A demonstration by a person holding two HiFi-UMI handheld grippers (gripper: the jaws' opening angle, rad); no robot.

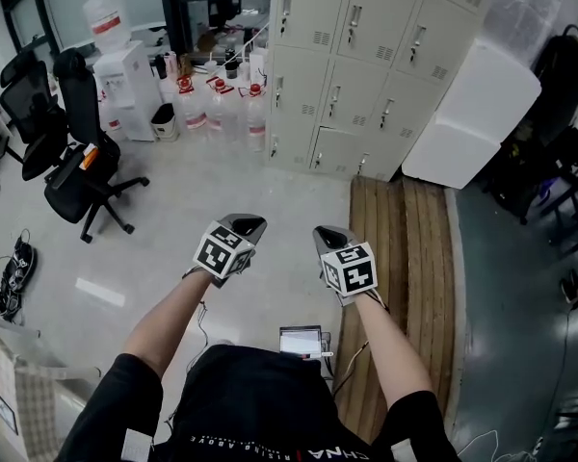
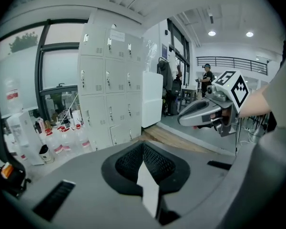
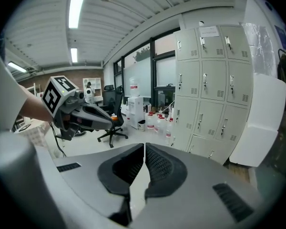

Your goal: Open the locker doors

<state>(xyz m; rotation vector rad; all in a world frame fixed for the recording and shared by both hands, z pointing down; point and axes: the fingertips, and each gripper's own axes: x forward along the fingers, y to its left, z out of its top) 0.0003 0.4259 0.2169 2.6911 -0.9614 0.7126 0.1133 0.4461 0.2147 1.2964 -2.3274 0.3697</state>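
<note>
While both claws are held forward over the floor (image 1: 173, 258), the scene reads as follows.

1. Far left: two black office chairs (image 1: 72, 157) stand on the floor. Beyond them is a white water dispenser (image 1: 125, 85) with a bottle on top.
2. Left of centre: a row of clear water bottles (image 1: 217, 104) with red caps stands on the floor, just beside the lower left corner of the lockers (image 1: 356, 65).
3. Left claw (image 1: 248, 225): clenched. The left gripper view shows its two black pads meeting at the tip with nothing between them. The lockers appear above and left of the tip, well apart from it.
4. Right claw (image 1: 328, 235): clenched. The right gripper view shows its pads closed edge to edge with nothing gripped. The lockers appear above and right of the tip, well apart from it.
5. The two claws are held near each other, side by side, both pointing forward.
6. Lockers: a beige bank, three columns wide, ahead of both claws. Every visible door is closed, each with a handle at its edge. Neither claw touches a door or handle.
7. Right of centre: wooden boards (image 1: 405, 258) lie on the floor, running from beside the right claw up to the foot of the lockers.
8. Far right: a large white box (image 1: 472, 114) stands against the right side of the lockers.
</note>
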